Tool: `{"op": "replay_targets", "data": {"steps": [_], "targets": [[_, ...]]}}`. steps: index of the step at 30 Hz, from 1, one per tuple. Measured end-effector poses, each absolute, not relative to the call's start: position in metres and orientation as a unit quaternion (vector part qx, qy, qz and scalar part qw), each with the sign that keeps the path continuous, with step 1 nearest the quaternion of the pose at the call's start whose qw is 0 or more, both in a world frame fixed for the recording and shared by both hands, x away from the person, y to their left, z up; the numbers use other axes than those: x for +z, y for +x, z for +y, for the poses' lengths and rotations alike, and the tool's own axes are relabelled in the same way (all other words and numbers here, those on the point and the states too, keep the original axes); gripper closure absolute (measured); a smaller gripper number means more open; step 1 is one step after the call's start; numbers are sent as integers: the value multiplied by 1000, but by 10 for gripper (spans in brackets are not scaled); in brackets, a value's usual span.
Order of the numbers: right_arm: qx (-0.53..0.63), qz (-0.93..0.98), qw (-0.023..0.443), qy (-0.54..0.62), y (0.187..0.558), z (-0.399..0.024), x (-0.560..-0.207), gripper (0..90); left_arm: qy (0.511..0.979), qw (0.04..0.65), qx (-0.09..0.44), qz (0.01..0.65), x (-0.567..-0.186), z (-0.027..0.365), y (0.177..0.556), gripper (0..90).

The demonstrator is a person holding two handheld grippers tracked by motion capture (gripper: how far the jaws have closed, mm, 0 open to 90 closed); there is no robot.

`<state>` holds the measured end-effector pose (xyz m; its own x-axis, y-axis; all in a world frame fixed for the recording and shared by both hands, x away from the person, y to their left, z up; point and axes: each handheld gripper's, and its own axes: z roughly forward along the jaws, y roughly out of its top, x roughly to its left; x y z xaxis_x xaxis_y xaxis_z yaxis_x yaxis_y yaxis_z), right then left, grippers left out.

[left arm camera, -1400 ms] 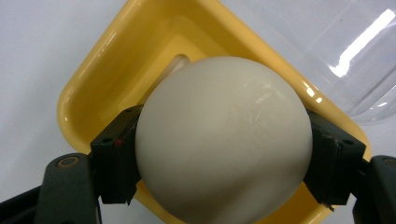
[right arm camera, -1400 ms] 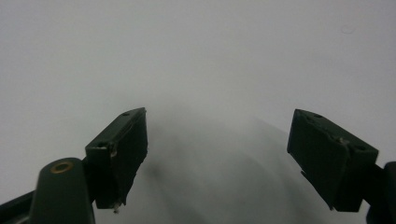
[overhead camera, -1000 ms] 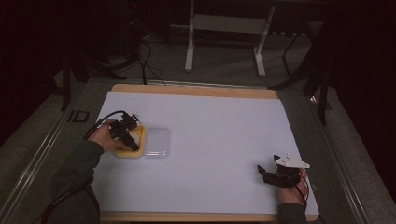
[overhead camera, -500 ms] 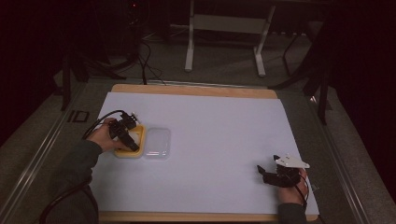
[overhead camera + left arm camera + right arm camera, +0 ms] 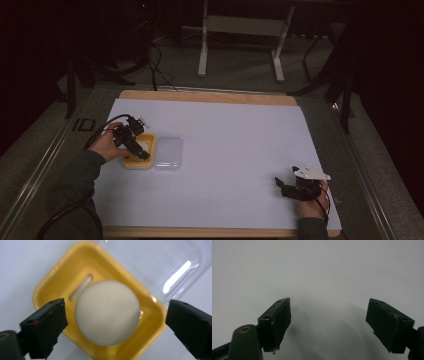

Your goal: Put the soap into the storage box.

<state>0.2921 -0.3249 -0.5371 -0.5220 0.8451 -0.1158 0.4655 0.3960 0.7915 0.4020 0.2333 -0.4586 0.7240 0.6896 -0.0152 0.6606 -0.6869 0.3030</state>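
Observation:
A white egg-like ball (image 5: 107, 312) lies in a small yellow tray (image 5: 60, 277) at the left of the white table cover. The tray's clear plastic lid (image 5: 168, 153) lies open beside it on the right. My left gripper (image 5: 140, 151) hangs over the yellow tray (image 5: 137, 162). Its jaws have just been opening and stand wide apart on either side of the ball, with a gap at each pad (image 5: 47, 325). My right gripper (image 5: 280, 186) rests open near the front right of the table, with nothing between its fingers (image 5: 278, 320).
A white sheet (image 5: 240, 150) covers the wooden table (image 5: 210, 96). Beyond the table stand a metal stand (image 5: 240, 30) and cables on a dark floor.
The left gripper has lifted a little above the yellow tray. The right gripper has stayed where it was.

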Motion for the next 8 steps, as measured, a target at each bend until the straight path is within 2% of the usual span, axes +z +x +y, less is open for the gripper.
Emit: {"op": "replay_targets", "data": {"steps": [3,8], "targets": [[364,793,262,413,292,-325,-537,200,914,161,64,368,-451,232,396,207],[363,793,260,414,292,-325,-537,200,914,184,88,351,-444,228,383,297]]}}
